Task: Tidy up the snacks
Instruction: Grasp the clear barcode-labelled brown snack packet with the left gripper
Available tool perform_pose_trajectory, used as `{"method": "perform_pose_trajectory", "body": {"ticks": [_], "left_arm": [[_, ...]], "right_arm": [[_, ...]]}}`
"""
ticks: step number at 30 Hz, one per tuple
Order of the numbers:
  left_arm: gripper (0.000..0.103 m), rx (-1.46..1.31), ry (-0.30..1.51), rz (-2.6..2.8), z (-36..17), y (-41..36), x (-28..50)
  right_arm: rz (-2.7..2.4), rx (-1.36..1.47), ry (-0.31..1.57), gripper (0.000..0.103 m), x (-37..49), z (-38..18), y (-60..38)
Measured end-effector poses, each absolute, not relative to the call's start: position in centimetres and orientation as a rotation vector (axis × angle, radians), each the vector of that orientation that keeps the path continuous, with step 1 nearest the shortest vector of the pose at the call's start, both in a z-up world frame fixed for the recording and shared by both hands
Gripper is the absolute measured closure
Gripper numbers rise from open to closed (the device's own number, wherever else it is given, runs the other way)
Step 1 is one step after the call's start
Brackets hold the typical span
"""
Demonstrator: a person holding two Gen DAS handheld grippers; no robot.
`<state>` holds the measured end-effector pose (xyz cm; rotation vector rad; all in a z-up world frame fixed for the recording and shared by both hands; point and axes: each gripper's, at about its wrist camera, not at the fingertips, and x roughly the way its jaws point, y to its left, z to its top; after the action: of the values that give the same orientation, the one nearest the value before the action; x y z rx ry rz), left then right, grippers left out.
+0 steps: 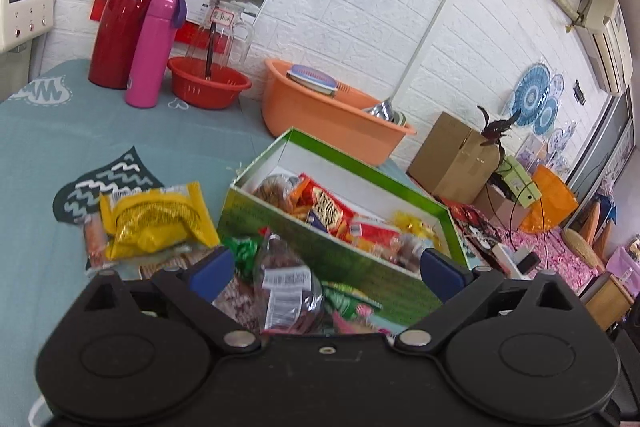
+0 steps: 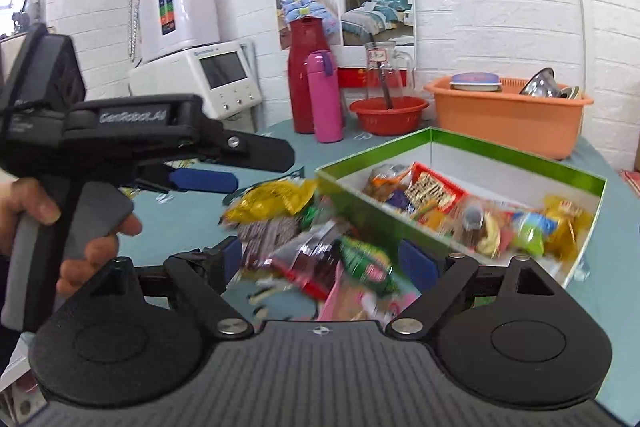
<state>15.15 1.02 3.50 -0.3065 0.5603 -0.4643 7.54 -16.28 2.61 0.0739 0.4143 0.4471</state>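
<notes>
Both claws stood wide open and empty. In the left wrist view, the left claw point(image 1: 326, 271) hung at the bottom centre of the frame, its 2 blue pads spread far apart over a loose pile of snacks point(image 1: 280, 279) on the teal worktop point(image 1: 120, 131), touching none of them. A yellow packet point(image 1: 154, 217) lay at centre left of that frame, just beside the pile, and a clear packet with a barcode label point(image 1: 286, 287) sat between the pads, unpinched. The green box point(image 1: 344, 255), white inside and already holding a jumble of wrappers, sat right of centre, its near wall touching the pile. In the right wrist view, the right claw point(image 2: 328, 259) gaped over the same blurred heap at lower centre, a green packet point(image 2: 366, 261) lying between its pads without contact. At the left of that frame a hand point(image 2: 60, 227) gripped the handle of the other tool. Behind, near the white brick wall, stood a red jug point(image 2: 304, 75), a pink flask point(image 2: 325, 99), a red bowl point(image 2: 388, 115) and an orange basin point(image 2: 508, 119) at the upper right.
</notes>
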Motion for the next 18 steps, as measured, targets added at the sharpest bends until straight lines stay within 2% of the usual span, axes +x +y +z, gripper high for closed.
{"method": "perform_pose_trajectory", "body": {"ticks": [8, 9, 10, 12, 18], "left_arm": [[0.0, -0.264, 0.637, -0.429, 0.1, -0.3, 18.6], [0.003, -0.254, 0.649, -0.419, -0.4, -0.6, 19.0], [0.024, -0.244, 0.662, -0.419, -0.9, -0.8, 19.4], [0.046, -0.214, 0.664, -0.436, -1.6, -1.2, 19.4], [0.045, -0.234, 0.707, -0.486, -1.6, -1.0, 16.1]], "right_arm": [[0.394, 0.088, 0.461, 0.0, 5.2, 0.5, -15.6], [0.384, 0.088, 0.46, 0.0, 5.1, 0.4, -15.7], [0.375, 0.09, 0.459, 0.0, 5.0, 0.3, -15.7], [0.365, 0.1, 0.466, 0.0, 5.1, 0.2, -16.0], [0.384, 0.107, 0.49, 0.0, 5.3, -0.6, -16.2]]}}
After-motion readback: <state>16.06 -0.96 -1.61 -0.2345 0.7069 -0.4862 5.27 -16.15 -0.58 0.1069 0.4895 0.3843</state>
